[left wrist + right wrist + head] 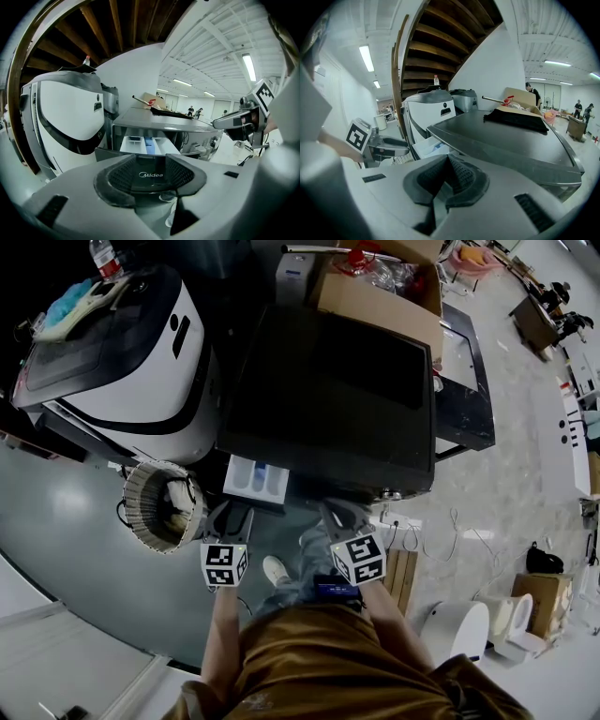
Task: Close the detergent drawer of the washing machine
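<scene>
The washing machine (328, 399) stands in the middle of the head view with a dark, flat top. Its detergent drawer (255, 478) is pulled out from the upper left of the front, with its white compartments and a blue insert open to view. The left gripper (232, 519) sits directly in front of the drawer. In the left gripper view its jaws stand wide apart, and the drawer's dark front panel shows between the two ribbed pads. The word "Midea" (151, 175) is printed on that panel in pale letters. Whether either pad touches the panel cannot be told. The right gripper (339, 517) hangs just to the right of the drawer, before the machine's front. In the right gripper view its pads are pressed together with nothing between them, and the open drawer lies off to their left. Each gripper carries a marker cube (223, 563) printed with black-and-white square patterns; no words can be read on them. A white machine (131, 343) with a black band stands beside the washing machine on its left, with a red-capped bottle (105, 257) on top whose label is too small to read. A cardboard box (380, 296) rests at the back of the washing machine's top.
</scene>
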`<state>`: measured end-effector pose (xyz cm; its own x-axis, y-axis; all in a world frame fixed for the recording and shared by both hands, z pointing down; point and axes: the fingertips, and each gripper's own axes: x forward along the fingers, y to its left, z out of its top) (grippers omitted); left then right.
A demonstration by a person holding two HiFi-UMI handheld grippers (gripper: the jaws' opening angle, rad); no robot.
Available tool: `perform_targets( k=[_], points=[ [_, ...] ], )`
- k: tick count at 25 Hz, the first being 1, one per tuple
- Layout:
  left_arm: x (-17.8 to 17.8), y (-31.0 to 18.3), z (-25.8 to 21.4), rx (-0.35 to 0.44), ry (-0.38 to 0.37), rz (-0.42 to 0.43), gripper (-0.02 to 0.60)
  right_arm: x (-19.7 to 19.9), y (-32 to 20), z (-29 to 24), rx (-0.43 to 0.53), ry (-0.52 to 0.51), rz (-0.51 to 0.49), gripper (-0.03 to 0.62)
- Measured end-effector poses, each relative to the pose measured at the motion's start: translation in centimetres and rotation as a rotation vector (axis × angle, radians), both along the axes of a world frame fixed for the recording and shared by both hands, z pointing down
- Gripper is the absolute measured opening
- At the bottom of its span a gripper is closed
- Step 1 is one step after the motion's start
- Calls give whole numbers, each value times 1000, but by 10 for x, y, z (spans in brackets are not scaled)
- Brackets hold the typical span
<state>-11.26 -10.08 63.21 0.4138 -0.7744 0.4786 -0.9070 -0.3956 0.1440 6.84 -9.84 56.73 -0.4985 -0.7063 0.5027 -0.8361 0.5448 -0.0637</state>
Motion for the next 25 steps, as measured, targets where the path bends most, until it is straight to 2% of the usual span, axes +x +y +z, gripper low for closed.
perform_targets(
  k=[25],
  points=[
    [5,-22,0,1,26,-21,215,14,-9,6,-23,7,22,12]
  ],
)
